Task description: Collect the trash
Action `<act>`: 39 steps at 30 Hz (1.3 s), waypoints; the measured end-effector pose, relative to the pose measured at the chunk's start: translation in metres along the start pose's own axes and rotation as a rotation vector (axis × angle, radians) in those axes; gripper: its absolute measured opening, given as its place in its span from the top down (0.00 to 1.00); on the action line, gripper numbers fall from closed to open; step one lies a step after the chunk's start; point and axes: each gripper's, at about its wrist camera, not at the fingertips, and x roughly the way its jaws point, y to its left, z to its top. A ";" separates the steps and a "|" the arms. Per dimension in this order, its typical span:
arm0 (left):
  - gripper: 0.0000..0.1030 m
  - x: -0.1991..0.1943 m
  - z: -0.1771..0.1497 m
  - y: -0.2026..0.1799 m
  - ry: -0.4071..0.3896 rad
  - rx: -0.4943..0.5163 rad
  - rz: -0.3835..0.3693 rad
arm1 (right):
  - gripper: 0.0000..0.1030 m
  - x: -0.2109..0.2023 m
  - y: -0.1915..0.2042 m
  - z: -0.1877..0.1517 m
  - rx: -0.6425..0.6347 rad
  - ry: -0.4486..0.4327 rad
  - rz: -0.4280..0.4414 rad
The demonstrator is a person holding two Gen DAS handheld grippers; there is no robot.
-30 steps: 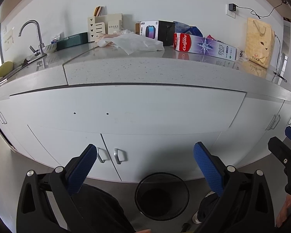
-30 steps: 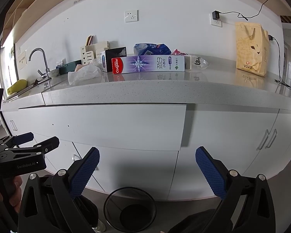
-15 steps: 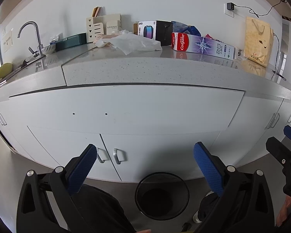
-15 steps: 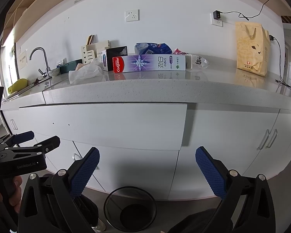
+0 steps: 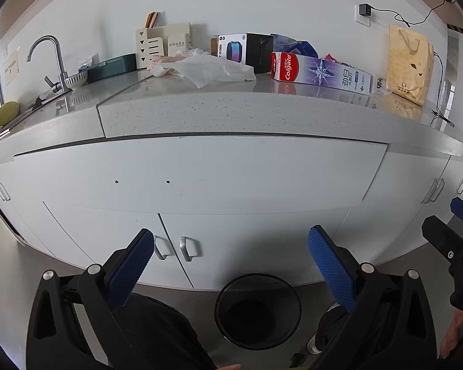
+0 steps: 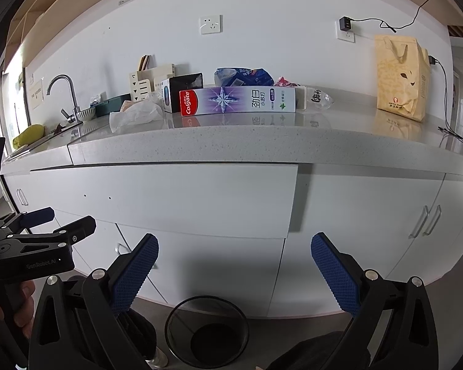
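A Colgate toothpaste box (image 5: 321, 74) (image 6: 237, 101), a crumpled white tissue (image 5: 213, 69) (image 6: 135, 114), a black speaker box (image 5: 245, 51) (image 6: 182, 91), a blue snack bag (image 6: 244, 77) and a clear wrapper (image 6: 319, 99) lie on the grey counter (image 5: 231, 108). A black mesh bin (image 5: 257, 310) (image 6: 206, 330) stands on the floor below. My left gripper (image 5: 231, 265) and right gripper (image 6: 234, 265) are both open and empty, held low in front of the cabinets.
A sink with faucet (image 5: 54, 61) is at the left. A yellow paper bag (image 5: 410, 64) and charger cable stand at the right. A cream organiser (image 5: 162, 44) and teal tray (image 5: 111, 66) sit at the back. White cabinet doors (image 5: 200, 215) run below.
Both grippers have risen slightly, so the counter sits a little lower in both views. Nothing on the counter has moved.
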 end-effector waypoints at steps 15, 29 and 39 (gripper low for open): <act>0.04 -0.003 0.002 -0.002 -0.021 0.024 0.013 | 0.03 0.000 0.000 -0.001 0.002 -0.010 0.001; 0.04 -0.016 0.049 0.012 -0.136 0.121 -0.028 | 0.03 -0.028 -0.005 0.053 -0.141 -0.203 -0.021; 0.04 0.006 0.132 0.036 -0.064 0.199 -0.050 | 0.03 -0.001 -0.018 0.170 -0.366 -0.165 0.184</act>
